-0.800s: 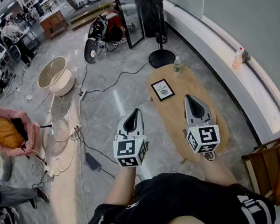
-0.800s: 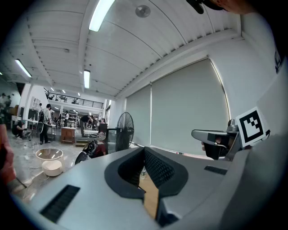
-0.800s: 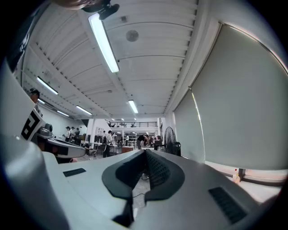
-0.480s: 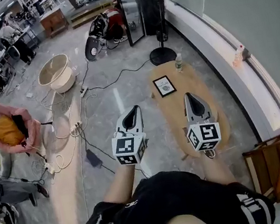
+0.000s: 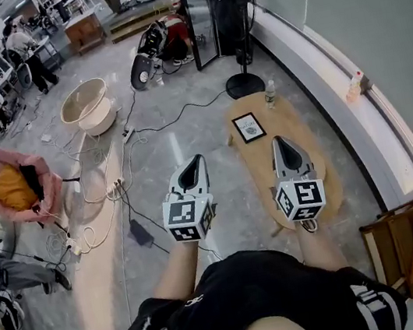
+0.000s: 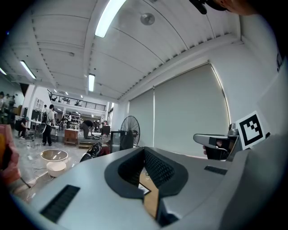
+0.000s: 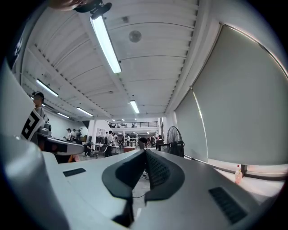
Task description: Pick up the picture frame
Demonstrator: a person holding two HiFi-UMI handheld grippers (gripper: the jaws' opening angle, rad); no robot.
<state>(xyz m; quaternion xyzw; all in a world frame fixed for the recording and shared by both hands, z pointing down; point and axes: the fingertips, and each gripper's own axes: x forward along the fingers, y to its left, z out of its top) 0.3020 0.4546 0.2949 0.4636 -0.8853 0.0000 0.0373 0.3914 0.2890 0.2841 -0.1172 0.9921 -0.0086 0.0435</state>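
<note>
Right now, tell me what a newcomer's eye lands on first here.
Two shut, empty claws fill the foreground, the left claw and right claw, each with a marker cube. Beyond the right one, a black picture frame lies flat on the oval wooden table, a bottle near its far end.

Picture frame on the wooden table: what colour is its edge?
Black, with a pale middle. The small rectangular picture frame shows best in the head view.

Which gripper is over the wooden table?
The right gripper: it is above the wooden table, nearer the picture frame. The left gripper is over the floor beside the table.
</note>
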